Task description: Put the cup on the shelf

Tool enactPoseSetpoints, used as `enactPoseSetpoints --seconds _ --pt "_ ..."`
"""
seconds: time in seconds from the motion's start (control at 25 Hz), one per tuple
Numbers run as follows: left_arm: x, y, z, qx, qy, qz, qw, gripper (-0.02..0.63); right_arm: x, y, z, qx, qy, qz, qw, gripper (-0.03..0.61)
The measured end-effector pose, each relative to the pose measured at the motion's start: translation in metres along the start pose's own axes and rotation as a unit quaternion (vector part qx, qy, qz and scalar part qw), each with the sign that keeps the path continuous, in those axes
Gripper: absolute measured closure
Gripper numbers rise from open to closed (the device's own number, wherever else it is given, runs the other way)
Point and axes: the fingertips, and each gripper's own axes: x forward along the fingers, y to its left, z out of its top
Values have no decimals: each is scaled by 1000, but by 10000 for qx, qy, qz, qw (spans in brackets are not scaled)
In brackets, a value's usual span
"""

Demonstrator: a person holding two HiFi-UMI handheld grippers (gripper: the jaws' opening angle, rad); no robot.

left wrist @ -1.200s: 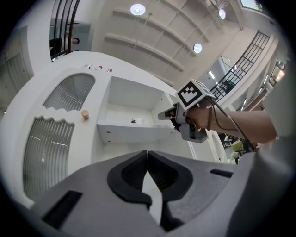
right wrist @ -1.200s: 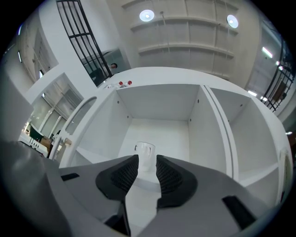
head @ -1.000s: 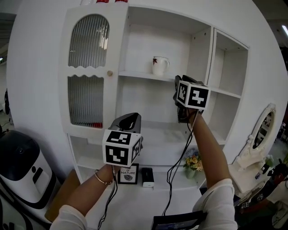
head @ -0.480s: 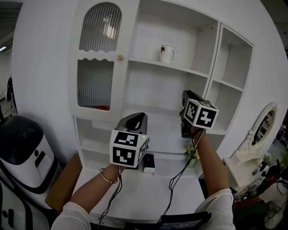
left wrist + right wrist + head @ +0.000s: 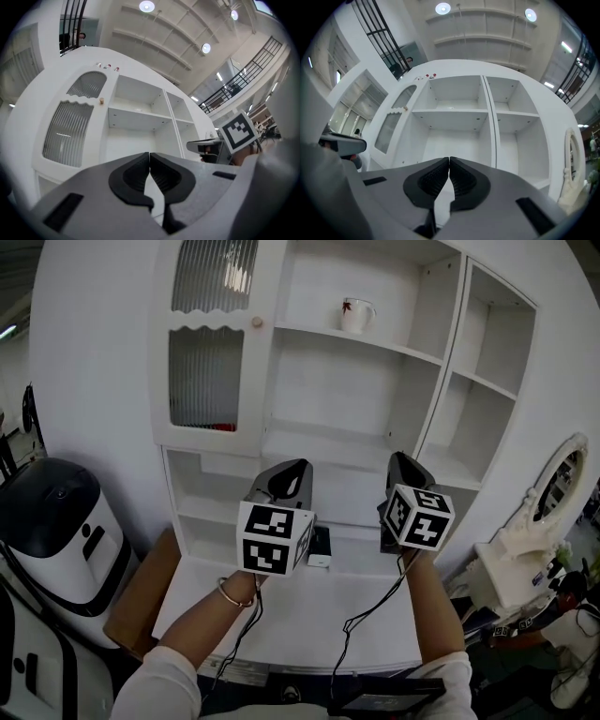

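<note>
A white cup point(image 5: 356, 314) with a small red mark stands upright on the upper middle shelf point(image 5: 375, 339) of a white cabinet. Both grippers hang well below it, in front of the lower shelves, touching nothing. My left gripper point(image 5: 289, 474) is shut and empty; its jaws point(image 5: 149, 158) meet against the cabinet's open bays. My right gripper point(image 5: 399, 465) has just been closing with nothing between its jaws, and its pads point(image 5: 449, 163) now meet. Neither gripper view shows the cup, as both look at the shelves from below.
The cabinet has a ribbed glass door point(image 5: 206, 362) at the left and narrow side shelves point(image 5: 478, 381) at the right. A small white box point(image 5: 321, 557) lies on the low shelf. A black-and-white appliance point(image 5: 56, 531) stands left, an ornate white mirror point(image 5: 553, 512) right.
Both grippers have sunk away from the cup's shelf, the right one further. The cup stays on the shelf where it stood.
</note>
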Motion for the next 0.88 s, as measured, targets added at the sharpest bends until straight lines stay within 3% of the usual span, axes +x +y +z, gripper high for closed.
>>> enactPoseSetpoints --seconds 0.16,0.44,0.72,0.88 --pt "-3 -4 -24 121 77 39 9999 604 -21 11 -49 237 194 -17 9995 552" --pt "-14 -17 -77 -246 382 -129 9989 604 -63 26 -113 611 534 149 9966 552" --pt "-22 -18 -109 -467 530 -129 9974 604 -69 29 -141 992 695 16 9926 552" --pt "-26 -18 -125 -612 655 -14 9960 604 -70 34 -145 807 685 36 9944 552"
